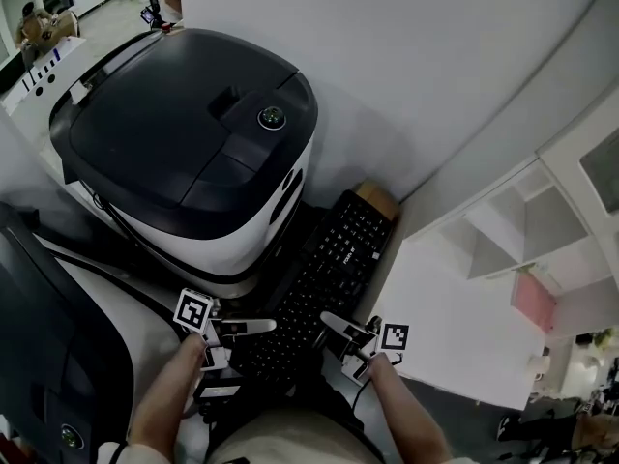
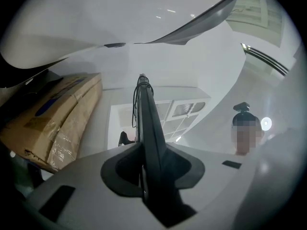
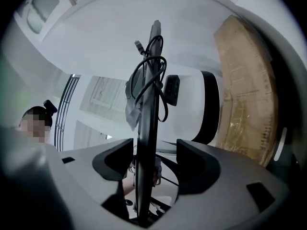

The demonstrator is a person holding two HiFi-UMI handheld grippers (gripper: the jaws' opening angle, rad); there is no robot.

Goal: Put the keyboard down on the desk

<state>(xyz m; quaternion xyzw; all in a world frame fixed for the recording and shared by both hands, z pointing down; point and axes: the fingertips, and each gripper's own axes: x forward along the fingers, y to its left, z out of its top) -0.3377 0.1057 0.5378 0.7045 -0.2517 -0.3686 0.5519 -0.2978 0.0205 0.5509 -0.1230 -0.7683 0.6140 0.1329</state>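
Note:
A black keyboard [image 1: 334, 269] is held up in front of me, its far end toward the wall corner. My left gripper [image 1: 242, 332] grips its near left edge. In the left gripper view the keyboard [image 2: 146, 114] runs edge-on away from the left gripper [image 2: 151, 164], whose jaws press on it. My right gripper [image 1: 340, 332] is at the near right edge. In the right gripper view the keyboard [image 3: 148, 128] stands edge-on inside the right gripper [image 3: 153, 157] with a gap beside it, the pads not pressing. A coiled black cable [image 3: 151, 75] hangs on the keyboard.
A large black-and-white machine [image 1: 184, 133] stands close on the left. A cardboard box [image 1: 377, 199] sits in the corner behind the keyboard. A white desk surface [image 1: 455, 317] and white shelves [image 1: 522, 220] lie to the right. A person [image 2: 247, 128] stands farther off.

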